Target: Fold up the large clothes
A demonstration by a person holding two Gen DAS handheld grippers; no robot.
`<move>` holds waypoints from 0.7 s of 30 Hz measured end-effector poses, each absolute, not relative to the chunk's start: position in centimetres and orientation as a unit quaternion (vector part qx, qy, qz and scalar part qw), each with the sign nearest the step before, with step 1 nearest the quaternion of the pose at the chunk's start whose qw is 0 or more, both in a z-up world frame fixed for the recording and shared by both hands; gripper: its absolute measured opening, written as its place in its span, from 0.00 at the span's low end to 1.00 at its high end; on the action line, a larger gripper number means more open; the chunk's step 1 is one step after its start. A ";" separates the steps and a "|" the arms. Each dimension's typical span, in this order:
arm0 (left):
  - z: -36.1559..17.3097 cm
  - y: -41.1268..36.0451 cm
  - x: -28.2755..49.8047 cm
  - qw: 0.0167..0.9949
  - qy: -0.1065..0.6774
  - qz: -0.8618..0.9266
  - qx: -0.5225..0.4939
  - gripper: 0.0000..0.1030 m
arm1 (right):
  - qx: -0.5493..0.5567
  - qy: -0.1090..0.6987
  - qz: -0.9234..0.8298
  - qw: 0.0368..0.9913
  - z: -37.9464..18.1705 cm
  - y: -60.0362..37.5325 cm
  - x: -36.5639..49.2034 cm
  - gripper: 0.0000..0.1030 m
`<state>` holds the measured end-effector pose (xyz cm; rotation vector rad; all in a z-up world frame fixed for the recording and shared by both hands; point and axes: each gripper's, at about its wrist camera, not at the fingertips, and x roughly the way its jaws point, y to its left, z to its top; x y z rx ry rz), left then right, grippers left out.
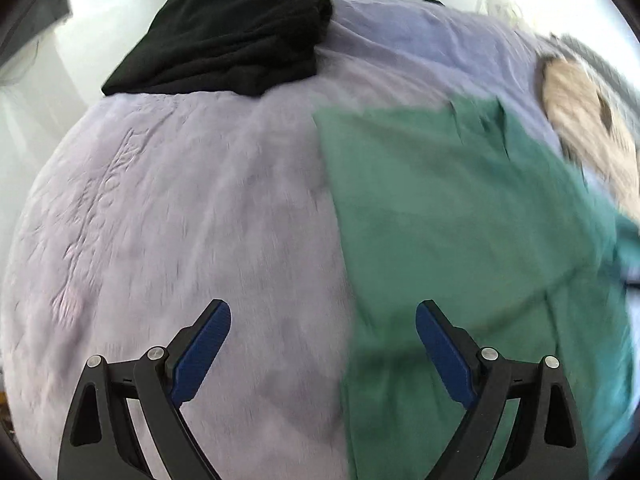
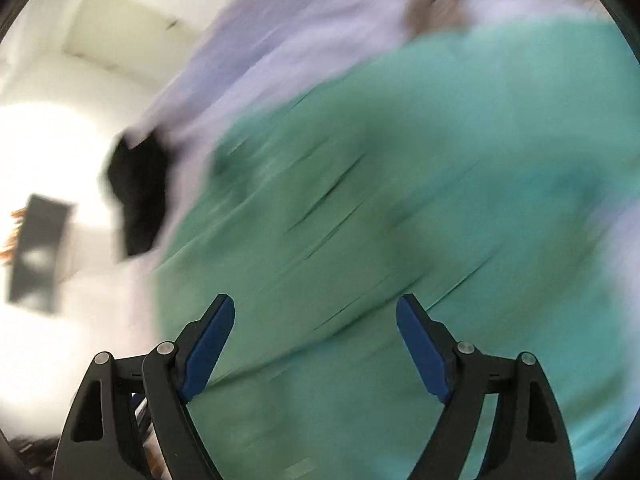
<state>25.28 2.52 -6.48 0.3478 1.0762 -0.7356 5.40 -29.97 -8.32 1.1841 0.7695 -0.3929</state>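
Observation:
A green garment [image 1: 452, 216] lies spread flat on a lilac bed cover [image 1: 180, 200], on the right half of the left wrist view. My left gripper [image 1: 323, 316] is open and empty, above the garment's left edge. In the blurred right wrist view the green garment [image 2: 400, 184] fills most of the frame. My right gripper [image 2: 315, 308] is open and empty above it.
A folded black garment [image 1: 232, 32] lies at the far left of the bed; it also shows in the right wrist view [image 2: 138, 196]. A beige plush item [image 1: 588, 120] sits at the far right. White walls [image 1: 100, 0] lie beyond the bed.

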 end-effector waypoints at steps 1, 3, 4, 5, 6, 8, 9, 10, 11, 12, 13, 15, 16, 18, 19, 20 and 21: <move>-6.7 1.5 27.1 0.777 0.506 -0.343 0.151 0.92 | 0.555 0.351 -0.141 0.741 -8.8 -28.2 6.7 0.84; -7.8 -0.7 29.8 0.768 0.521 -0.344 0.143 0.92 | 0.586 0.353 -0.055 0.727 -10.2 -23.4 10.8 0.83; -8.6 -1.8 30.9 0.761 0.531 -0.346 0.141 0.92 | 0.598 0.354 -0.026 0.719 -10.9 -21.4 12.6 0.83; -9.6 -3.1 32.1 0.750 0.547 -0.346 0.137 0.92 | 0.607 0.357 -0.006 0.710 -11.7 -19.7 14.3 0.83; -10.3 -3.8 32.6 0.743 0.557 -0.347 0.134 0.92 | 0.617 0.361 0.012 0.699 -13.0 -17.9 16.6 0.81; -11.3 -5.1 33.1 0.734 0.570 -0.347 0.124 0.83 | 0.628 0.364 0.026 0.687 -15.0 -15.0 20.3 0.78; -11.4 -5.5 33.1 0.732 0.571 -0.353 0.116 0.72 | 0.632 0.364 0.024 0.684 -15.5 -14.4 21.1 0.74; -11.3 -5.8 33.0 0.726 0.573 -0.365 0.107 0.41 | 0.637 0.362 0.016 0.681 -15.9 -13.6 21.9 0.64; -11.1 -6.3 33.1 0.712 0.579 -0.385 0.097 0.11 | 0.640 0.360 0.006 0.679 -16.3 -13.3 22.4 0.54; -10.9 -6.4 32.9 0.711 0.578 -0.389 0.098 0.09 | 0.643 0.360 -0.003 0.676 -16.7 -13.2 23.0 0.14; -10.5 -6.7 33.0 0.714 0.571 -0.391 0.109 0.09 | 0.646 0.361 -0.002 0.672 -16.9 -13.2 23.5 0.03; -10.1 -7.0 33.1 0.719 0.553 -0.398 0.135 0.09 | 0.650 0.348 0.011 0.676 -16.4 -13.1 24.5 0.03; -10.3 -7.0 33.4 0.720 0.551 -0.397 0.140 0.09 | 0.646 0.345 0.020 0.680 -16.1 -12.7 24.9 0.03; -10.9 -6.5 34.3 0.721 0.558 -0.388 0.136 0.09 | 0.643 0.351 0.033 0.680 -16.2 -11.8 25.9 0.03; -11.2 -6.1 34.7 0.722 0.560 -0.384 0.129 0.09 | 0.640 0.364 0.034 0.676 -17.1 -11.1 26.6 0.03; -11.5 -5.9 35.0 0.725 0.561 -0.381 0.122 0.09 | 0.636 0.375 0.028 0.673 -17.9 -10.7 27.0 0.03; -11.7 -5.8 35.2 0.728 0.561 -0.377 0.118 0.09 | 0.633 0.386 0.016 0.670 -18.9 -10.6 27.6 0.03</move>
